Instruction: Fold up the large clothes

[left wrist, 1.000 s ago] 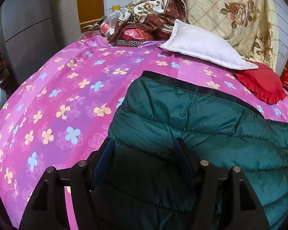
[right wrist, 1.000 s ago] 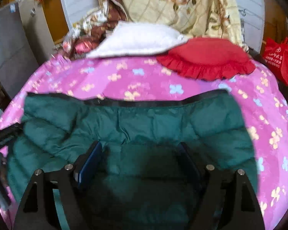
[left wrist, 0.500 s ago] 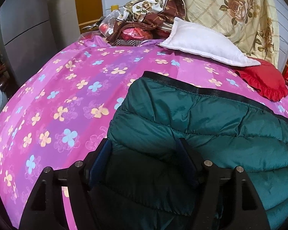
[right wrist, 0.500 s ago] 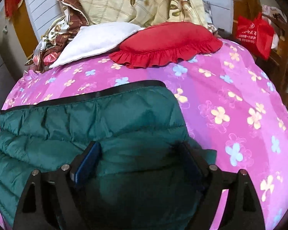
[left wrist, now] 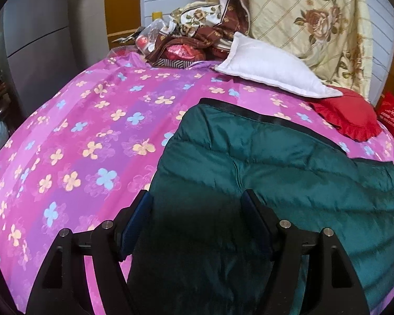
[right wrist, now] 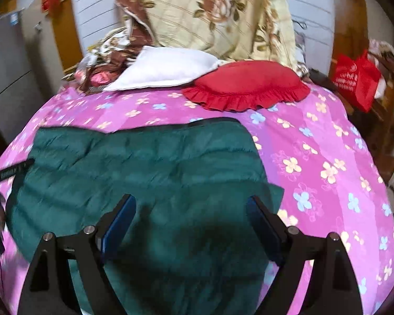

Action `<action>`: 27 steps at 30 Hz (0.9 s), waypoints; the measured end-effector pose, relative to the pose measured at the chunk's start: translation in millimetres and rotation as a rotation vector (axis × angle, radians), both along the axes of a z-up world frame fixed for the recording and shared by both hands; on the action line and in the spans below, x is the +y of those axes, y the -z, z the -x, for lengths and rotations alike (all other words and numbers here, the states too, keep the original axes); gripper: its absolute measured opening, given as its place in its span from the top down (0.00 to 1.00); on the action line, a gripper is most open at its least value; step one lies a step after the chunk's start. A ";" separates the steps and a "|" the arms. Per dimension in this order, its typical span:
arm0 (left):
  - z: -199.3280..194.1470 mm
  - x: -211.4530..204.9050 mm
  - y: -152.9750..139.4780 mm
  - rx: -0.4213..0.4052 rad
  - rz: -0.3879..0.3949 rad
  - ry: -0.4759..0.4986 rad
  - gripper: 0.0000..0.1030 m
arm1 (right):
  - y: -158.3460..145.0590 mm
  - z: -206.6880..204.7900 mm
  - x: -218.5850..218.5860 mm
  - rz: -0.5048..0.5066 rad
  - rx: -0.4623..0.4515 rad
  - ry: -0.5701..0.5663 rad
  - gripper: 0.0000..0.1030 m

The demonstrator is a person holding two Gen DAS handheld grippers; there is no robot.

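**Green jacket spread on the flowered bed**

While the left gripper (left wrist: 197, 204) hangs over the near left part of the dark green puffer jacket (left wrist: 275, 162), its jaws stand wide apart with nothing pinched between them. The right gripper (right wrist: 190, 207) sits over the jacket's near right part, likewise spread wide and holding nothing; that view is slightly blurred. The jacket lies flat on the pink flowered bedsheet (left wrist: 92, 131), its black-edged far border running across the bed. Beyond it rest a white pillow (right wrist: 165, 69) and a red frilled cushion (right wrist: 247, 84), touching each other
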State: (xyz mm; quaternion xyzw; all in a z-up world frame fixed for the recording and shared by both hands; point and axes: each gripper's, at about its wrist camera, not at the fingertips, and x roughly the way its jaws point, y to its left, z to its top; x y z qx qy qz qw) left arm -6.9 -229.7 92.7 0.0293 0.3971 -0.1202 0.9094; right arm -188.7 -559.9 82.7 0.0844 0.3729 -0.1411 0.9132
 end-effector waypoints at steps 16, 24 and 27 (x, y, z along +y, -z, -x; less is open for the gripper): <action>63.6 20.6 -14.7 -0.012 0.032 0.058 0.51 | 13.4 32.8 6.1 -0.081 0.032 0.052 0.12; 68.6 23.3 -16.2 -0.004 0.031 0.057 0.51 | 6.9 51.0 3.4 -0.098 0.040 0.066 0.11; 66.7 25.0 -16.3 -0.005 0.029 0.050 0.51 | 7.2 52.4 1.6 -0.101 0.046 0.069 0.11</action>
